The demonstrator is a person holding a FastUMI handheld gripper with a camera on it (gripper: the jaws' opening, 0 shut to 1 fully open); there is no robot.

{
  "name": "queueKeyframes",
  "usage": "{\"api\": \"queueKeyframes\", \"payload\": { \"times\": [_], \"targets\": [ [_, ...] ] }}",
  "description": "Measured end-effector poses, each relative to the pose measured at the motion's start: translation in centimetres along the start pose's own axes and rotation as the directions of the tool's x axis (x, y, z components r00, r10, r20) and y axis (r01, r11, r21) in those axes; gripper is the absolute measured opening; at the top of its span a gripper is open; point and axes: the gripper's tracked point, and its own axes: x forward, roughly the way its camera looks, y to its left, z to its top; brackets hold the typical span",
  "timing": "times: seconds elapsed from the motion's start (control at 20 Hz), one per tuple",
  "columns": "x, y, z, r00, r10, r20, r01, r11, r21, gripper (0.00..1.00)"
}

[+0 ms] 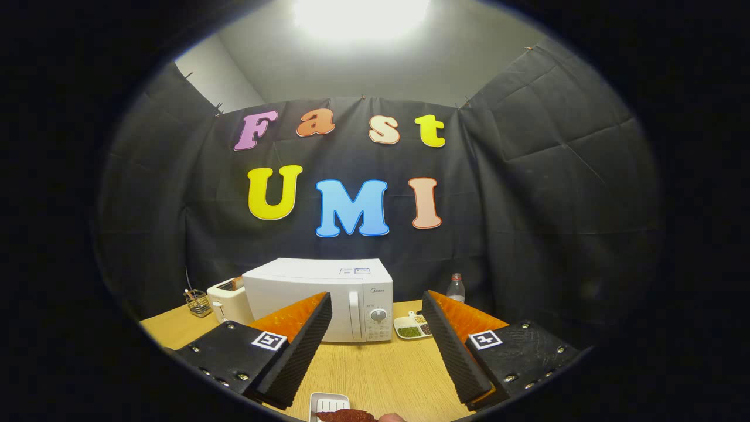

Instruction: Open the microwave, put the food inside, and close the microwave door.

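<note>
Open tabletop in front of closed microwave

Bare wooden table (375, 366) lies free between the spread-apart gripper (375, 346) fingers up to the white box microwave (328, 296); beside the microwave: cream toaster (225, 300), wire basket (198, 302), white divided dish (412, 326), clear bottle (456, 288).

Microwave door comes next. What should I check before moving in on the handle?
1. Microwave door shut, handle facing the gripper: ok.
2. Gripper open, nothing between the fingers: ok.
3. Table path to the handle free: ok.
4. Food on the white dish just below the fingers: ok.
5. Sectioned dish beside the microwave clear of the door swing: cannot tell.
</note>
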Motion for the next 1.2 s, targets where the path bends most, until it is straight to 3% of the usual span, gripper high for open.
{"api": "queueKeyframes", "payload": {
  "times": [0.5,1.2],
  "targets": [
    [3.3,0.3,0.8,1.0,0.028,0.007,-0.028,1.0,0.015,0.97],
    [15.4,2.0,-3.2,0.987,0.137,-0.089,-0.134,0.99,0.036,0.97]
  ]
}}
